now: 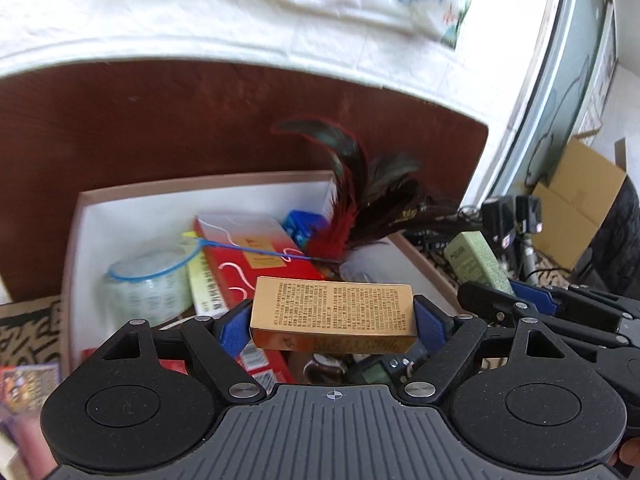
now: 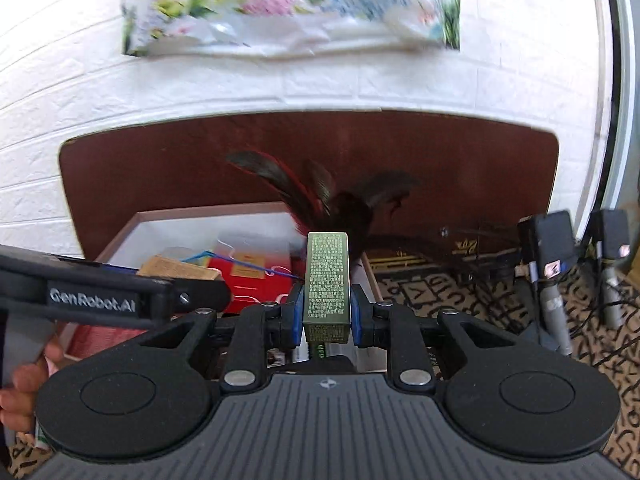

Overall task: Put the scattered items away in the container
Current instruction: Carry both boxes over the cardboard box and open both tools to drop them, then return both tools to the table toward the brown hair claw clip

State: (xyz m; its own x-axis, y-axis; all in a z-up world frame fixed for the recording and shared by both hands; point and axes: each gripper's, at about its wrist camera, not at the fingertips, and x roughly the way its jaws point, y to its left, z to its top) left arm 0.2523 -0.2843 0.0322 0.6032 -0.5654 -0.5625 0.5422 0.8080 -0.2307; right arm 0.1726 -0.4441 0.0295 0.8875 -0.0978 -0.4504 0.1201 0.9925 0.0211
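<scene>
My left gripper [image 1: 334, 322] is shut on a gold box [image 1: 334, 314], gripped by its two ends and held crosswise above the near part of the pink-rimmed container [image 1: 200, 184]. Inside the container lie a tape roll [image 1: 148, 284], a red box [image 1: 256, 256] and a feather toy [image 1: 360, 208] on a blue stick. My right gripper [image 2: 325, 312] is shut on a narrow green box [image 2: 326, 280], held upright near the container's right rim [image 2: 370, 268]. In the left wrist view the green box [image 1: 478, 262] and the right gripper's arm show at the right.
A brown board [image 1: 200, 120] stands behind the container against a white brick wall. A patterned mat [image 2: 460, 292] lies to the right, with black devices on stands [image 2: 552, 264] and cables. A cardboard box [image 1: 576, 208] sits at far right. A hand [image 2: 20, 392] shows at lower left.
</scene>
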